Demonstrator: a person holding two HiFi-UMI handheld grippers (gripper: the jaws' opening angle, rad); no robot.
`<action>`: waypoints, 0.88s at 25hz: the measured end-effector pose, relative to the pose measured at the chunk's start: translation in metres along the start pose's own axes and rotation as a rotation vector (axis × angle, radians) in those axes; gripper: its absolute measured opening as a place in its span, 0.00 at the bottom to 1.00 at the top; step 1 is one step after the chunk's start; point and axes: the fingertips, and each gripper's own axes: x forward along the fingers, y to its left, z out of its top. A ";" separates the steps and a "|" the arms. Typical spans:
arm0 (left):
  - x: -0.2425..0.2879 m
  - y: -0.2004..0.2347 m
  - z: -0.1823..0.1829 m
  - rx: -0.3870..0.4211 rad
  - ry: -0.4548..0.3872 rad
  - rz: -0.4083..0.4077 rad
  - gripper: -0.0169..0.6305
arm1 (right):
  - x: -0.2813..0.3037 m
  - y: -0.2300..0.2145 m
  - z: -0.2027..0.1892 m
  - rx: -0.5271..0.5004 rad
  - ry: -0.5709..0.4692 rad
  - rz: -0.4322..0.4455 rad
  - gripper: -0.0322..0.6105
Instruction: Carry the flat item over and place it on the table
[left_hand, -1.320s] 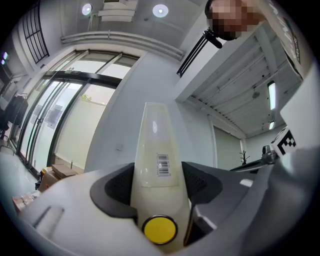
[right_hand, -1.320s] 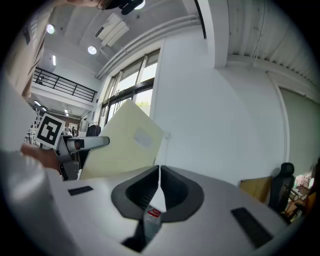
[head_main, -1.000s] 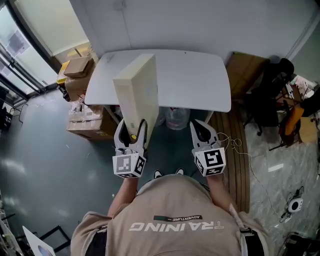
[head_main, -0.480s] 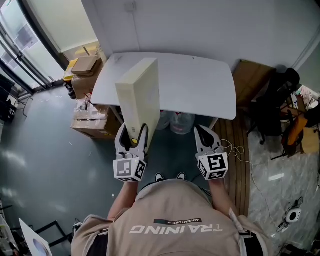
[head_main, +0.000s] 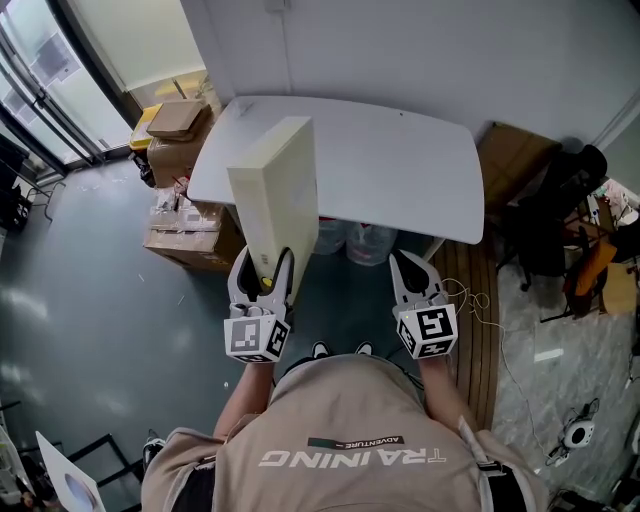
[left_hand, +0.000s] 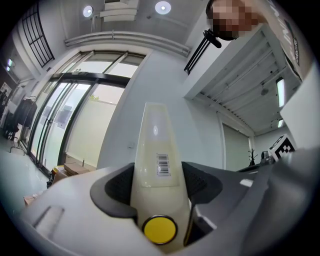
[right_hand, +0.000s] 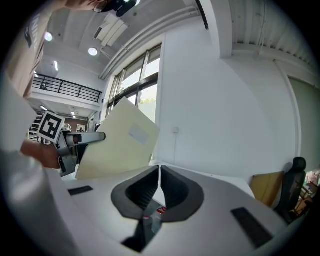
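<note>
A flat cream-coloured box (head_main: 275, 195) stands on edge in my left gripper (head_main: 262, 272), which is shut on its near end. The box reaches forward over the near left edge of the white table (head_main: 390, 165). In the left gripper view the box (left_hand: 156, 150) fills the gap between the dark pads, a barcode label on its edge. My right gripper (head_main: 412, 272) hangs beside it, in front of the table's near edge, shut and empty. In the right gripper view the jaws (right_hand: 159, 175) meet, and the cream box (right_hand: 117, 145) shows at the left.
Cardboard boxes (head_main: 185, 185) are stacked on the floor left of the table. Water jugs (head_main: 368, 240) sit under the table. A wooden board (head_main: 470, 300) and a dark chair (head_main: 550, 215) stand at the right. A glass wall runs along the far left.
The table has come a little nearer and shifted right in the head view as the person steps forward. Both grippers keep their hold and spacing.
</note>
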 end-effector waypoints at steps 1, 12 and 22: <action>0.001 0.003 0.000 0.001 0.001 -0.002 0.46 | 0.003 0.002 0.000 -0.003 0.002 0.001 0.07; 0.003 0.029 0.010 -0.025 -0.017 0.000 0.46 | 0.029 0.021 -0.014 0.011 0.041 0.032 0.07; 0.005 0.052 0.000 -0.062 -0.009 -0.002 0.46 | 0.035 0.026 -0.031 0.050 0.087 0.021 0.07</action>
